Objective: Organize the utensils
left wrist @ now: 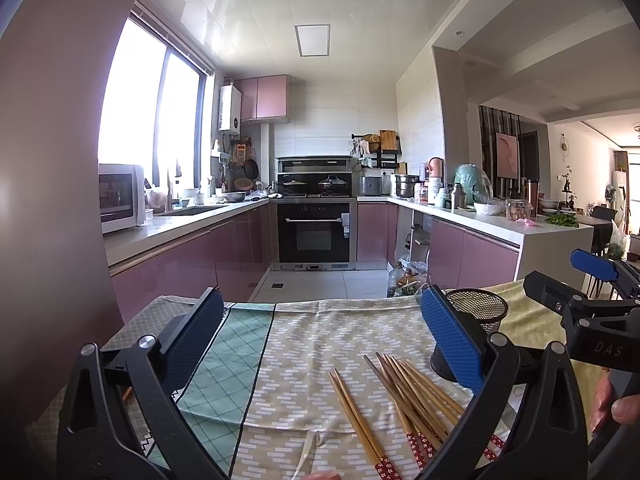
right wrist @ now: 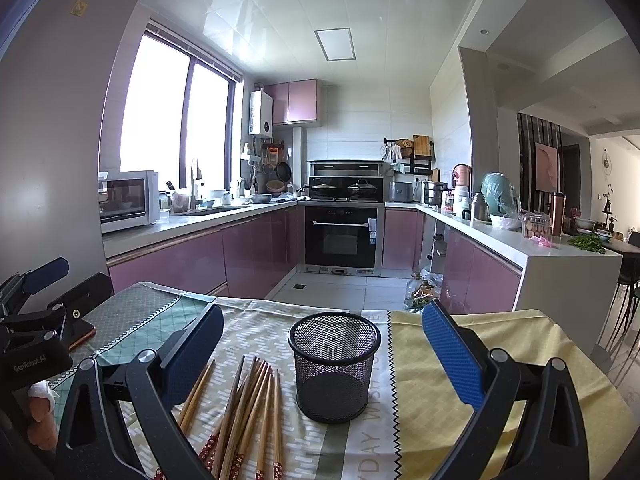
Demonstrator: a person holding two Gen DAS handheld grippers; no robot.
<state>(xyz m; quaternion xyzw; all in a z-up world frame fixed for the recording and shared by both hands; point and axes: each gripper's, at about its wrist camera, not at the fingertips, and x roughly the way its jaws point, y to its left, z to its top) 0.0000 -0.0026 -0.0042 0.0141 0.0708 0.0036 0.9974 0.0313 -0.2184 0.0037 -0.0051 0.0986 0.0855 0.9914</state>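
A: So, the chopsticks [right wrist: 240, 412] lie loose in a fan on the cloth [right wrist: 260, 332], red patterned ends toward the cameras, just left of the cup [right wrist: 334, 364].

B: And the cup?

A: Black wire mesh, upright, on the seam where the patterned cloth meets a yellow cloth [right wrist: 520, 344]. Nothing shows inside it; I can see its bare floor through the mesh.

B: The tongs?

A: Both spread wide, gripping nothing. The right gripper [right wrist: 320, 344] hovers with the cup between its blue pads [right wrist: 452, 356] and touches neither cup nor sticks. The left gripper [left wrist: 320, 332] hangs above the cloth; in its view the chopsticks [left wrist: 400, 396] lie low and to the right, and its right pad hides part of the cup [left wrist: 478, 312].

B: Anything crowding them?

A: Each gripper shows at the edge of the other's view. Beyond the table is a kitchen: pink cabinets [right wrist: 256, 252], an oven [right wrist: 340, 236], a microwave [right wrist: 128, 200], and a cluttered counter [right wrist: 500, 228] on the right.
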